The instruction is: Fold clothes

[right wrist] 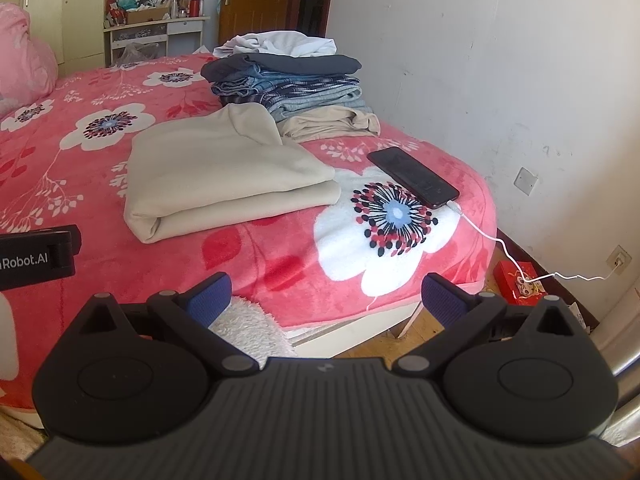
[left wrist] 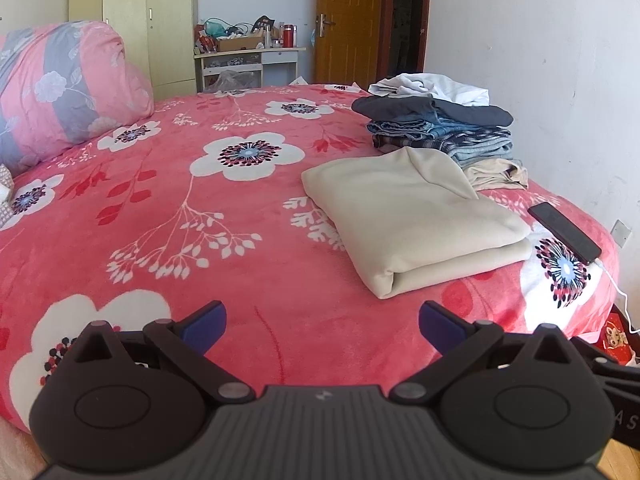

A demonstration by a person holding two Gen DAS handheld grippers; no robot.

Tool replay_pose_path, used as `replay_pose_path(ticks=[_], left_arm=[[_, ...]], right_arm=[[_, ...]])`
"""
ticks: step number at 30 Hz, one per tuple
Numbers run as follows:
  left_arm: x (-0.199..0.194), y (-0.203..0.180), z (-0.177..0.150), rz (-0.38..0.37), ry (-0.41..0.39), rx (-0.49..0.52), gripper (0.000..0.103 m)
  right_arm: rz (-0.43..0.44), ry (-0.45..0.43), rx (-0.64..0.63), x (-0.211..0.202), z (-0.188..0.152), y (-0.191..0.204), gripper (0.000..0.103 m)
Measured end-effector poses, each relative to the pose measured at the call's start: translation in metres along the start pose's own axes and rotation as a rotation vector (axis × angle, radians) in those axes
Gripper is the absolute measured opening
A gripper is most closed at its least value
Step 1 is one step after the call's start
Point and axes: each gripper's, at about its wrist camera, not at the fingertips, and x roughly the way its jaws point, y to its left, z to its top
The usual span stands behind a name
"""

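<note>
Left gripper (left wrist: 322, 322): jaws spread wide, blue pads (left wrist: 208, 326) empty, hovering over the near edge of the bed (left wrist: 256, 280). Nothing between the fingers but pink floral blanket.

Right gripper (right wrist: 326, 300): same, jaws wide apart, holding nothing, poised off the near right corner of the bed, above a white fluffy rug (right wrist: 248, 330) and wood floor (right wrist: 372, 344). Left gripper body visible at the left edge of the right wrist view, marked "Robot.AI".

Folded beige garment (left wrist: 416, 216) flat on the bed toward the right edge, just past both grippers, not touched by either. Fold edge facing near, two thick layers visible; a loose flap turned up at its far corner.

Black phone (right wrist: 412, 178) just right of the beige garment, near the right edge of the bed, screen up. White cable (right wrist: 512, 256) plugged into its near end, running off the bed toward a wall socket (right wrist: 618, 260). Red box (right wrist: 518, 282) on the floor under the cable.

Stack of clothes (left wrist: 440, 128) behind the beige garment, against the right edge by the wall: tan piece at the bottom, blue and plaid layers in the middle, dark piece above, crumpled white item on top. Beige garment's far corner touching or overlapping the stack's base.

Rolled pink-grey floral quilt (left wrist: 60, 88) at the far left corner of the bed.

Past the far edge: cluttered small white desk (left wrist: 248, 60), pale yellow wardrobe (left wrist: 152, 20), brown door (left wrist: 348, 20) ajar.
</note>
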Motion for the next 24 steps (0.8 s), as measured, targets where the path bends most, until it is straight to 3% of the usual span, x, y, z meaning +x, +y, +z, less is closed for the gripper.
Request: replay_pose_path(ticks=[24], left_arm=[[0.0024, 0.0058, -0.0005, -0.001, 0.009, 0.005, 0.103]], right_arm=[[0.008, 0.003, -0.027, -0.0002, 0.0004, 0.0103, 0.102]])
